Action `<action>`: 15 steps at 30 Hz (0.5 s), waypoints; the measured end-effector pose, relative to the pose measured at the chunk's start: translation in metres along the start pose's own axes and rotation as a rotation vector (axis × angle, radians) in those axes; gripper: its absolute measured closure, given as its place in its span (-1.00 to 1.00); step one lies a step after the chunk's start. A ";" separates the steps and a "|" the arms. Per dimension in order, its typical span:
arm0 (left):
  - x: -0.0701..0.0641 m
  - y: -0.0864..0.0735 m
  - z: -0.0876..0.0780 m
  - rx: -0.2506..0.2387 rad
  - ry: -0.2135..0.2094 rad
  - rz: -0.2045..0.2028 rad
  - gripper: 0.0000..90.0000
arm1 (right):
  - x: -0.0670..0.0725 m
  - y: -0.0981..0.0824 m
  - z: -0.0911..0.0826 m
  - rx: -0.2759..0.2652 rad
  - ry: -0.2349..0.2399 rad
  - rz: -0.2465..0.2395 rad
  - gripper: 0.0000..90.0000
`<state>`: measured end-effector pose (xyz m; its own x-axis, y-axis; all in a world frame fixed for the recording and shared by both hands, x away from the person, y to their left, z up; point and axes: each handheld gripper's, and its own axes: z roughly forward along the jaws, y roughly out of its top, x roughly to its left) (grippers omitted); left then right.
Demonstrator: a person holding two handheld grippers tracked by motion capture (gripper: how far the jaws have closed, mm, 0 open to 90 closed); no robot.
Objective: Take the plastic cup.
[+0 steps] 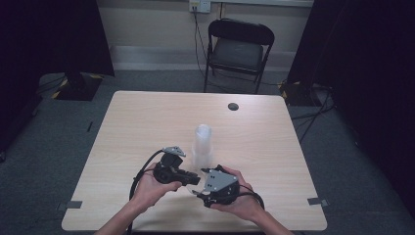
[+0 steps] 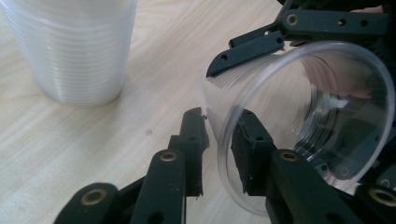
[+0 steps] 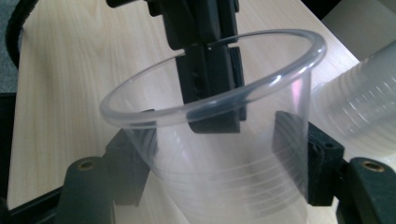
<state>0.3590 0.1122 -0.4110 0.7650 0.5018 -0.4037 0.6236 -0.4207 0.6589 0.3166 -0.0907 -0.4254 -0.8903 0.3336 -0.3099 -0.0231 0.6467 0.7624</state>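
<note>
The right gripper (image 3: 219, 163) squeezes the cup (image 3: 224, 154) by its sides, mouth toward the left gripper (image 2: 219, 140), whose jaws sit loose across the rim, beside the stack (image 1: 202, 142).

The worktop (image 1: 147, 127) is pale wood with a fine straight grain. The cup (image 3: 219, 154) is clear and colourless; the stack of cups (image 1: 202, 144) looks milky white. The jaws are black with brass-coloured rivets. The chair (image 1: 238, 49) is black.
</note>
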 end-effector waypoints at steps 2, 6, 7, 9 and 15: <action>-0.001 -0.001 -0.001 -0.022 0.013 0.008 0.54 | -0.001 -0.002 0.000 0.003 -0.001 0.011 -0.31; 0.000 -0.005 -0.004 -0.056 0.046 0.034 0.36 | -0.004 -0.006 -0.002 -0.002 -0.009 0.042 -0.30; -0.001 -0.006 -0.005 -0.073 0.054 0.036 0.36 | -0.005 -0.007 -0.003 -0.009 -0.009 0.057 -0.29; -0.001 -0.007 -0.007 -0.087 0.056 0.044 0.34 | -0.006 -0.008 -0.004 -0.016 -0.008 0.071 -0.24; 0.000 -0.012 -0.010 -0.144 0.088 0.052 0.16 | -0.008 -0.012 -0.004 -0.019 -0.014 0.091 -0.24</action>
<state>0.3498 0.1245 -0.4122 0.7744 0.5493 -0.3139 0.5494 -0.3379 0.7642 0.3218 -0.1039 -0.4292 -0.8827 0.4003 -0.2463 0.0494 0.6002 0.7983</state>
